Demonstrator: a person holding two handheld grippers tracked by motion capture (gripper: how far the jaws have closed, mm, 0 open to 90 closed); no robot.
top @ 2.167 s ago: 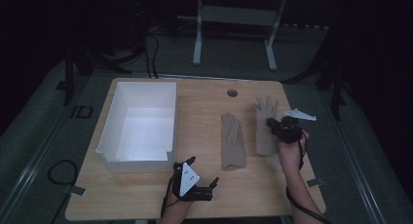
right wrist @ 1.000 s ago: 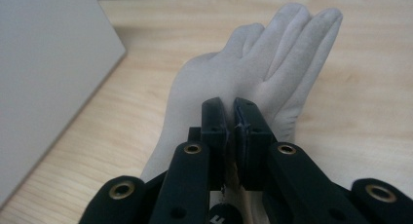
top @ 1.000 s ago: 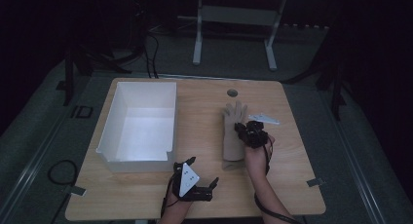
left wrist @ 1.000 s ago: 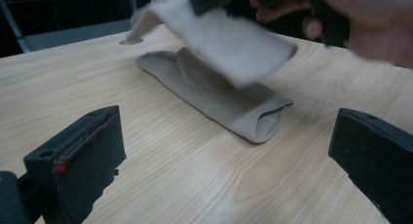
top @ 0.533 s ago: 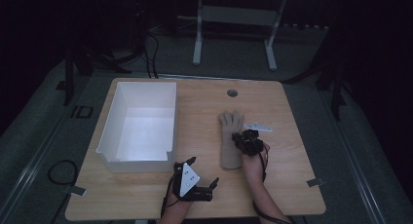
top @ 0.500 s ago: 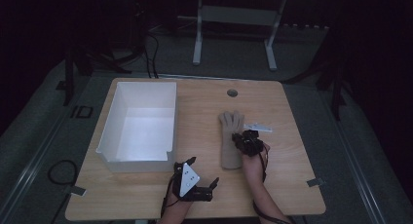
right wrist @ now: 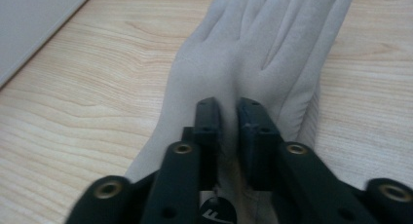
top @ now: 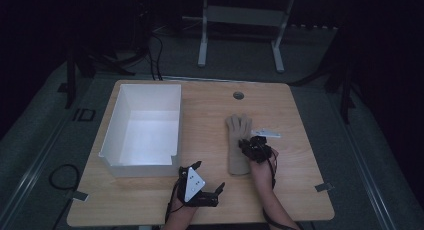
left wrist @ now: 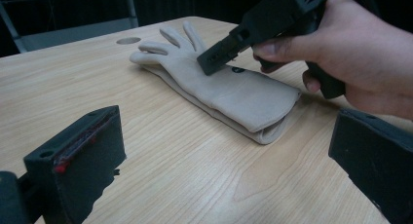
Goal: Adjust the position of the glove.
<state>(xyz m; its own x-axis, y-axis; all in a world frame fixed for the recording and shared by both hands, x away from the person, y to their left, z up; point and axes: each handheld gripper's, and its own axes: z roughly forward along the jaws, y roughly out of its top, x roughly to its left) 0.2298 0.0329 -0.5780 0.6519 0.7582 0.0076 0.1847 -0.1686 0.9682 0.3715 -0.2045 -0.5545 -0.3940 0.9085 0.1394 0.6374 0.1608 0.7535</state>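
Note:
Two beige gloves (top: 237, 135) lie stacked on the wooden table, fingers pointing away from me; both cuff layers show in the left gripper view (left wrist: 243, 97). My right gripper (top: 255, 148) rests tip-down on the top glove's back (right wrist: 272, 44). Its jaws (right wrist: 229, 109) have just been opening and stand a narrow gap apart, with a ridge of glove fabric between them that the pads do not press. The left gripper view has it (left wrist: 214, 63) touching the glove. My left gripper (top: 207, 176) waits near the front edge, open (left wrist: 229, 151), with nothing between its jaws.
A white open box (top: 142, 162) stands on the left half of the table, its corner visible in the right gripper view (right wrist: 29, 24). A round cable hole (top: 238, 95) sits near the far edge. Dark floor and a metal frame lie beyond the table.
My right gripper carried one glove from the right side leftwards and lowered it onto the other glove. The left gripper stayed where it was.

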